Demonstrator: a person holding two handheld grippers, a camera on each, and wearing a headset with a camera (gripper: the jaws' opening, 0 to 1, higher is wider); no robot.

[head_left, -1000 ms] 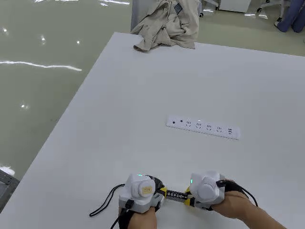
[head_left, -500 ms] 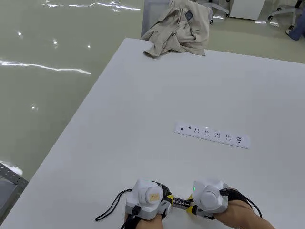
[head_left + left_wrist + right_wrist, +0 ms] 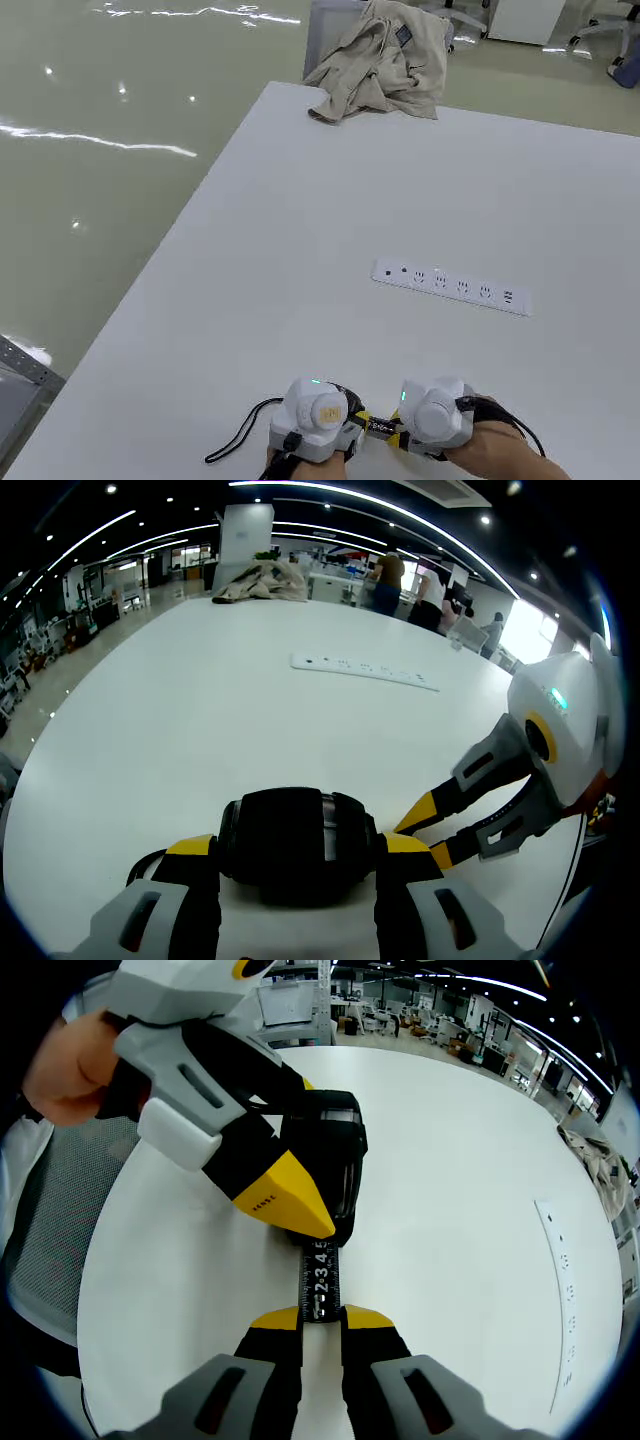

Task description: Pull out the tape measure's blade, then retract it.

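The black tape measure (image 3: 298, 832) sits between the yellow-tipped fingers of my left gripper (image 3: 298, 852), which is shut on its case. A short stretch of black blade (image 3: 320, 1282) with white numbers runs out of the case (image 3: 335, 1165) to my right gripper (image 3: 320, 1322), which is shut on the blade's end. In the head view both grippers stand close together at the table's near edge, left gripper (image 3: 352, 418) and right gripper (image 3: 396, 428), with the blade (image 3: 378, 427) between them. The tape's black wrist cord (image 3: 240, 440) loops to the left.
A white power strip (image 3: 450, 286) lies flat in the middle of the white table (image 3: 300, 250). A beige jacket (image 3: 383, 55) is heaped at the far edge. The table's left edge drops to a shiny green floor (image 3: 90, 200).
The two grippers have come closer together, and the visible stretch of blade between them has grown shorter. The head camera has also shifted.
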